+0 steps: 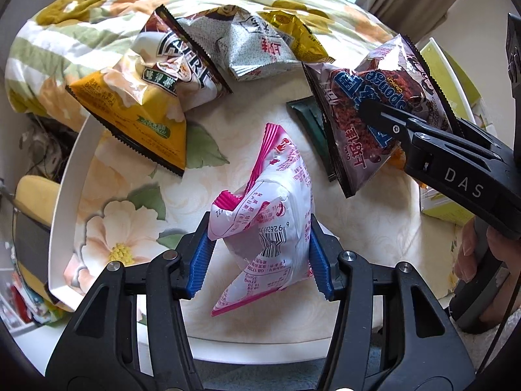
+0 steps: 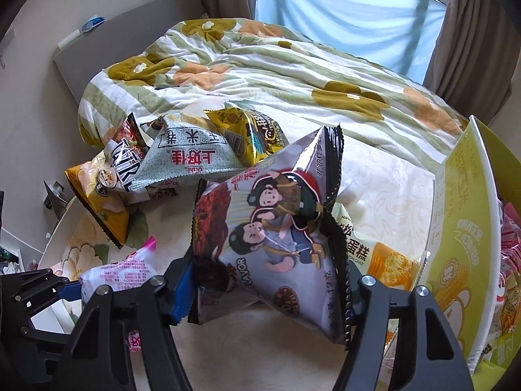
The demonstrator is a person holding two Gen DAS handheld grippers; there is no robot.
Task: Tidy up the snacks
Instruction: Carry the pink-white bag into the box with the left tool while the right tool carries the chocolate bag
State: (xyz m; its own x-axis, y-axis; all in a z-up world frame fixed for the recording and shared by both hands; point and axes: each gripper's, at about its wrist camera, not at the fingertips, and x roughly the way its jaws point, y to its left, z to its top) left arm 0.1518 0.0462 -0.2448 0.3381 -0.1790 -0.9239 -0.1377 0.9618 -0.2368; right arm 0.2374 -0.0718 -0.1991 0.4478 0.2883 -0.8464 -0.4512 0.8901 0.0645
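Observation:
A pink and white snack bag (image 1: 260,238) hangs just above the floral table top, and my left gripper (image 1: 260,231) is shut on it, blue pads (image 1: 203,254) pressing both sides. In the right wrist view the same bag (image 2: 120,270) shows at lower left with the left gripper (image 2: 70,288) on it. My right gripper (image 2: 265,280) is shut on a silver bag with cartoon figures (image 2: 270,234), which stands tilted in the jaws. From the left wrist view that silver bag (image 1: 374,97) is at the right, with the right gripper (image 1: 377,114) clamped across it.
On the round white-rimmed table (image 1: 63,202) lie a yellow chip bag (image 1: 136,110), a grey speckled bag (image 1: 257,49), a gold bag (image 1: 293,29) and a dark green packet (image 1: 309,120). A yellow-green carton (image 2: 462,244) stands at the right beside a cake packet (image 2: 374,254). A quilted bed (image 2: 293,75) lies behind.

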